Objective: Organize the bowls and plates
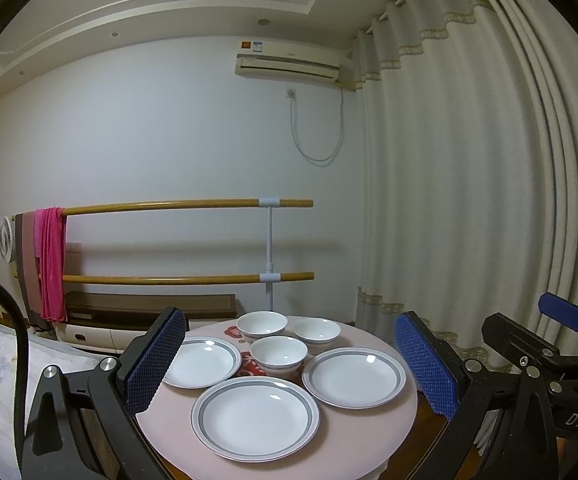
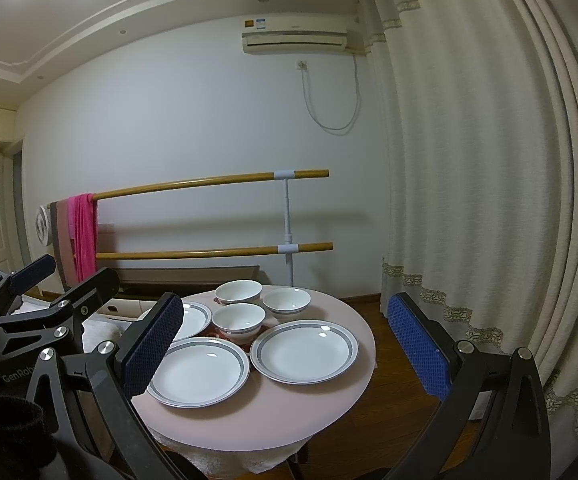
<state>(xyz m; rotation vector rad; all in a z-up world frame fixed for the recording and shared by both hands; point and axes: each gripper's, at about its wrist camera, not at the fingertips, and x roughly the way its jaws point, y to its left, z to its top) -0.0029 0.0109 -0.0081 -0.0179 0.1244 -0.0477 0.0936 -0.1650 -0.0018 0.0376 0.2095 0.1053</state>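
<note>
Plates [image 1: 255, 416] and bowls [image 1: 278, 354] sit spread out on the round pink bench [image 1: 369, 432], three of each, none stacked yet. Both the left gripper [image 1: 289, 368] and the right gripper [image 2: 285, 344] hover in front, fingers wide open and holding nothing. Best to go low and slow, pinch one plate by its rim, and keep it flat.

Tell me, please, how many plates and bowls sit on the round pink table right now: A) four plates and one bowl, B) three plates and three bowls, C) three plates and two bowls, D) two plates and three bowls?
B: three grey-rimmed plates, the near plate, the left plate and the right plate, lie flat around three white bowls, the middle bowl, the back bowl and the right bowl, none stacked.
</note>
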